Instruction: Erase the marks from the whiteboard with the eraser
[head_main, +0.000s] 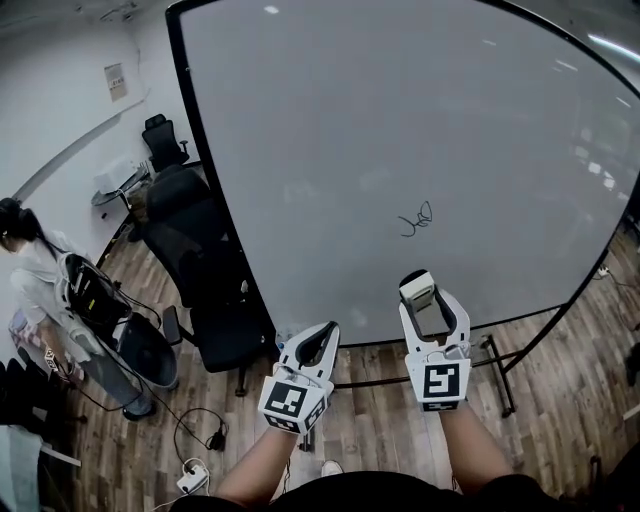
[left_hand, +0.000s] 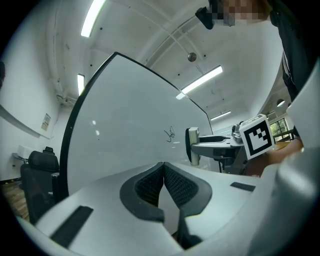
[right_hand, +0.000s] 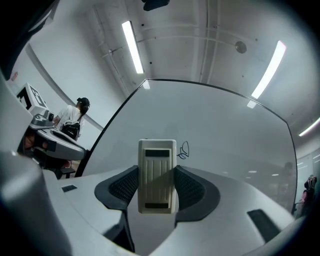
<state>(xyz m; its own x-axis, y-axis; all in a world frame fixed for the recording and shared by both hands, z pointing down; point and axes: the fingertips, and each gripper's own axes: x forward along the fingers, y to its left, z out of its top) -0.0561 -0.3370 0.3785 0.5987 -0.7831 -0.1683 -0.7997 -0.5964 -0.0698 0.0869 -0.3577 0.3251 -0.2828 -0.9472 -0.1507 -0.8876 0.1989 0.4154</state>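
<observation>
Head view, looking steeply down over a room with a wood floor. At the far left a person (head_main: 25, 265) in white bends over a bag, well apart from the work. Next comes a black office chair (head_main: 205, 270), parked by the left edge of a large black-framed whiteboard (head_main: 330, 130) on a stand. The board is almost wholly clean. Its one mark, a small black scribble (head_main: 416, 219), sits low and right of centre. Below the board, the left tool (head_main: 322, 342) hangs idle, jaws pressed together with nothing between them. To its right, the right tool (head_main: 421, 298) clamps a cream eraser (head_main: 417, 287) by its long sides, one end standing out past the jaw tips. The eraser is just under the scribble and, as far as I can judge, not touching the board. The step in hand looks like the approach. The next move calls for raising the eraser onto the scribble, pressing its wiping face flat and rubbing across.
</observation>
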